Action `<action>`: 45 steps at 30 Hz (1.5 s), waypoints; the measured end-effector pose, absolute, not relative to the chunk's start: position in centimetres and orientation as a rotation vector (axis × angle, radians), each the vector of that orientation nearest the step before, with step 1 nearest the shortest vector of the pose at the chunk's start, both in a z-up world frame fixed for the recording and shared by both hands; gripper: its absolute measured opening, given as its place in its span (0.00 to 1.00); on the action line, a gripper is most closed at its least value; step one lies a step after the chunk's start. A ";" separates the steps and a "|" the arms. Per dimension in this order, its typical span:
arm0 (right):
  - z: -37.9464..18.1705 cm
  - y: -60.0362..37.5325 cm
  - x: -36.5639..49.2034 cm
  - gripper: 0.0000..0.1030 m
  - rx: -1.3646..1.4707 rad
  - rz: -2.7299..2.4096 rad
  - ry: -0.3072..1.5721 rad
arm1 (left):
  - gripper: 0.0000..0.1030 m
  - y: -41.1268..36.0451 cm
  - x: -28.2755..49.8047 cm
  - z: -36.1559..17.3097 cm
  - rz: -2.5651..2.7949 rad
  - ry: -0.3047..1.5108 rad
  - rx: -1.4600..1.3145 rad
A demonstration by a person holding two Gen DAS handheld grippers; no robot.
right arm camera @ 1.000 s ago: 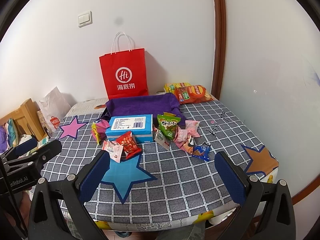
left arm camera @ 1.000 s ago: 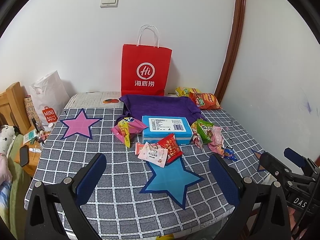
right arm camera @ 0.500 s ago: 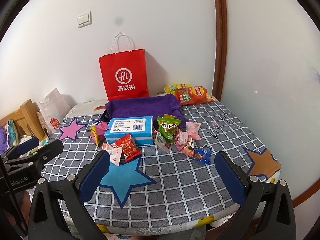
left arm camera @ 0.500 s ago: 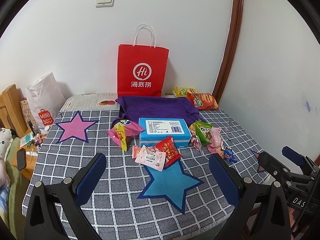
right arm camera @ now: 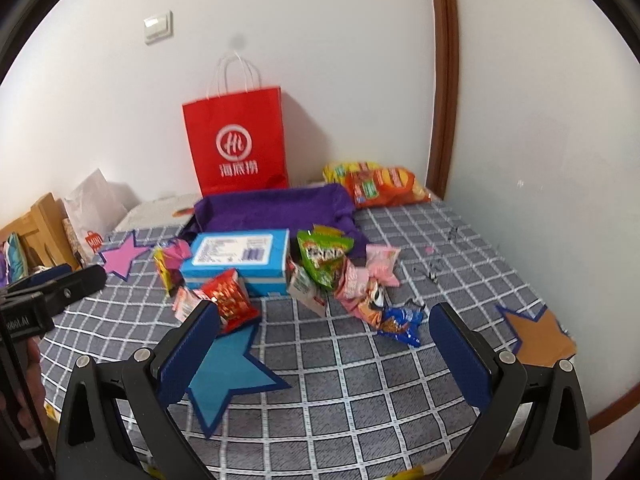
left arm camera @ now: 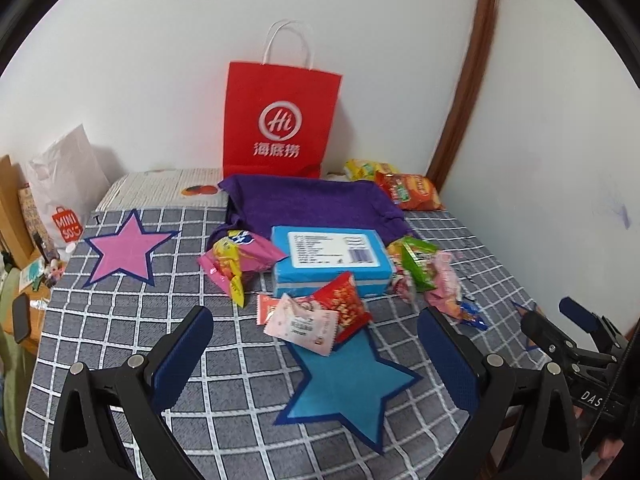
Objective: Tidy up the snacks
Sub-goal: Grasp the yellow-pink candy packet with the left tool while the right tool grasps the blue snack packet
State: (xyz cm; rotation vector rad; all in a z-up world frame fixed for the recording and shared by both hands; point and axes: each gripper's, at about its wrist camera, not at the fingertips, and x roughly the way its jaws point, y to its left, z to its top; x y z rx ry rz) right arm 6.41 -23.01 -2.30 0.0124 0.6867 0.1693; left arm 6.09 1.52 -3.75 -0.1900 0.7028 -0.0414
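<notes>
Snack packets lie scattered round a blue box [left arm camera: 330, 258] [right arm camera: 240, 258] on the checked tablecloth [left arm camera: 120, 320]. In front of the box are a red packet [left arm camera: 344, 308] [right arm camera: 230, 300] and a pale pink packet [left arm camera: 300, 326]; left of it a pink-yellow packet [left arm camera: 236, 262]; right of it a green packet [right arm camera: 322, 254], pink packets [right arm camera: 360, 284] and a small blue packet [right arm camera: 400, 320]. A purple cloth tray [left arm camera: 312, 204] sits behind. My left gripper [left arm camera: 316, 354] hangs open over the near table, nothing between its fingers. My right gripper [right arm camera: 324, 350] is open too, short of the packets.
A red paper bag [left arm camera: 280, 120] stands against the back wall, with orange and yellow chip bags [right arm camera: 380, 184] at the back right corner. Felt stars lie on the cloth: pink [left arm camera: 124, 248], blue [left arm camera: 348, 384], brown [right arm camera: 540, 336]. A white shopping bag [left arm camera: 64, 196] and wooden furniture stand left.
Both grippers have come forward toward the table, so the snacks and box look nearer and larger. Both stay open; nothing on the table has moved.
</notes>
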 end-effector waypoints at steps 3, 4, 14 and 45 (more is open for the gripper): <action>-3.7 -23.4 7.9 1.00 0.024 0.178 0.727 | 0.99 2.3 7.6 -5.1 -0.031 0.727 -0.200; -4.1 -23.7 8.4 1.00 0.028 0.179 0.729 | 0.99 2.6 7.9 -5.4 -0.024 0.730 -0.200; -8.1 -26.9 12.9 0.99 0.036 0.127 0.779 | 0.99 4.8 12.1 -8.8 0.081 0.768 -0.147; -15.3 -32.5 17.2 0.93 0.138 0.101 0.862 | 0.99 9.1 16.8 -14.7 0.057 0.771 -0.244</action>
